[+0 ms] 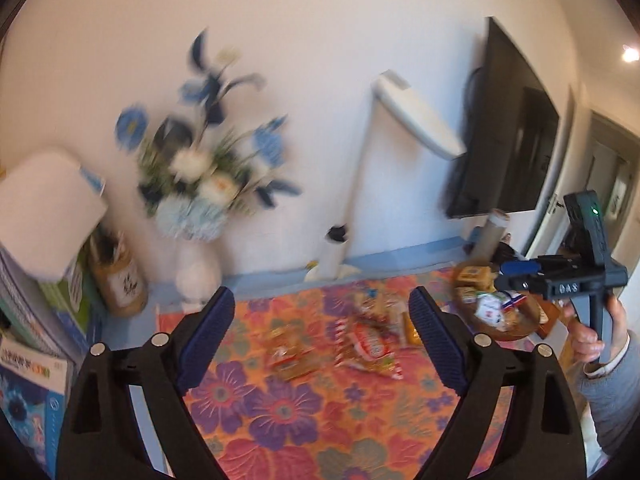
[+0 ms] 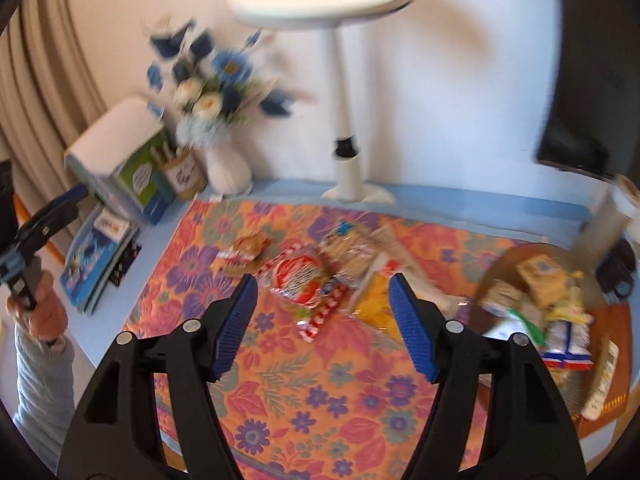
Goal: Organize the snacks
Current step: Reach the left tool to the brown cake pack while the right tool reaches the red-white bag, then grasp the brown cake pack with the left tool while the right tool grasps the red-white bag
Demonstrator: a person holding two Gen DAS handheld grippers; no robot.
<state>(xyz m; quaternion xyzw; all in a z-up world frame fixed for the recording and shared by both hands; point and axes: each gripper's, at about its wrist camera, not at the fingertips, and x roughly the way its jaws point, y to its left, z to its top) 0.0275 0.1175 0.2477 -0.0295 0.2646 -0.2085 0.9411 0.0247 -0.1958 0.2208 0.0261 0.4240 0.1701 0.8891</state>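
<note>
Several loose snack packets lie in a heap on the floral mat [image 2: 280, 380]: a red-and-white packet [image 2: 304, 276] [image 1: 368, 344], a small brown one [image 2: 244, 250] [image 1: 288, 354], a yellow one [image 2: 376, 300] and a clear cracker pack [image 2: 352, 248]. A round wooden bowl [image 2: 500, 264] [image 1: 504, 336] at the right holds several more snacks. My right gripper [image 2: 323, 284] hovers open above the heap, gripping nothing. My left gripper [image 1: 322, 296] is open wide and empty, above the mat's near left part. Each view shows the other gripper [image 1: 516, 270] [image 2: 48, 216] in a hand.
A white vase of blue and white flowers [image 2: 224, 160], a white lamp [image 2: 348, 140] and a jar [image 1: 120, 284] stand at the back of the blue table. Books and boxes [image 2: 104, 248] are stacked at the left. A dark TV [image 1: 508, 128] hangs on the wall at the right.
</note>
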